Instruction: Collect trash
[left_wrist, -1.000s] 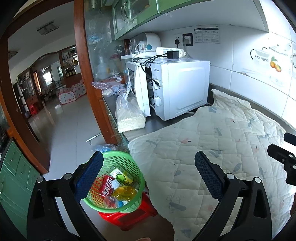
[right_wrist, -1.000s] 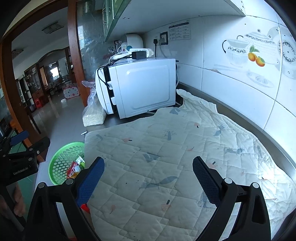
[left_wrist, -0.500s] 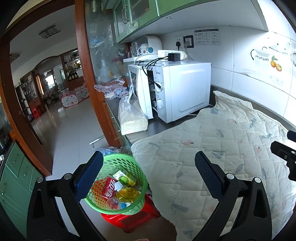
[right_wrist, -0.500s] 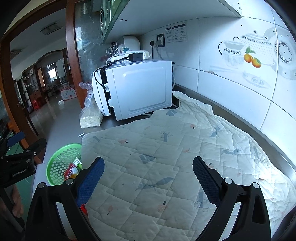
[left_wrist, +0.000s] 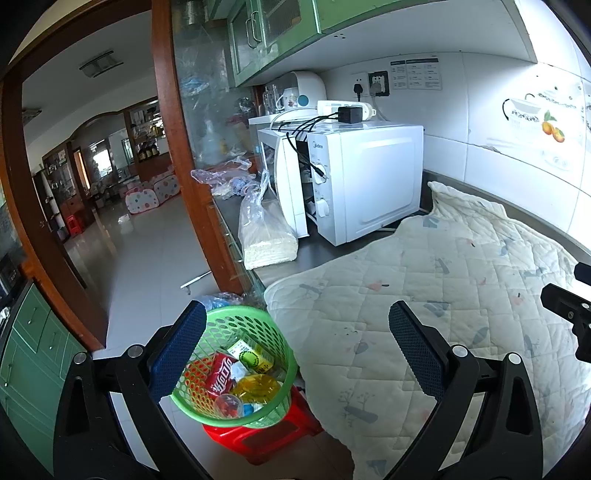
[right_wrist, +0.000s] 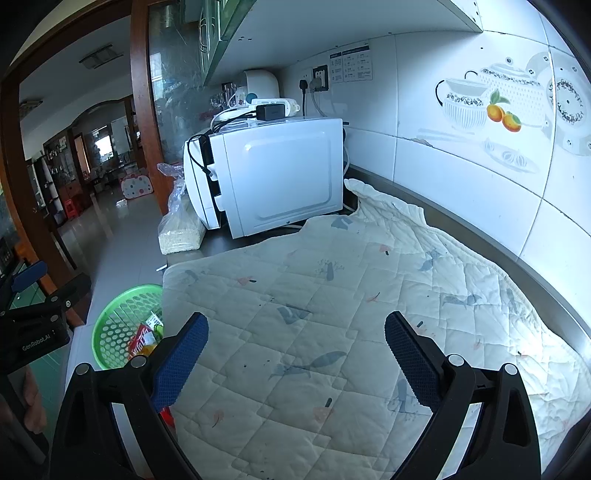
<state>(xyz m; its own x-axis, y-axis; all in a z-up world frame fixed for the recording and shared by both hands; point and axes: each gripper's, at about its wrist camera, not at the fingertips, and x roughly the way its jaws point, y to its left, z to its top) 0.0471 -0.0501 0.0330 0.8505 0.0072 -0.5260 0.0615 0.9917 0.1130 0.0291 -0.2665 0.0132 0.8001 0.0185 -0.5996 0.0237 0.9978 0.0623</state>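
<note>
The left gripper (left_wrist: 297, 349) hangs with its jaws spread wide and empty, its left finger over the green basket (left_wrist: 258, 332) of wrappers on a red stool (left_wrist: 266, 435), its right finger over the quilted cloth (left_wrist: 443, 280), a white microwave (left_wrist: 365, 181) ahead.

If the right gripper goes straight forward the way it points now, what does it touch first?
Most likely the quilted cloth on the counter: the open right gripper aims slightly down over it. If it clears the cloth, the white microwave is next; depth is unclear.

White tiled wall (right_wrist: 461, 177), green cabinets (left_wrist: 273, 33), grey floor (left_wrist: 147, 251).
</note>
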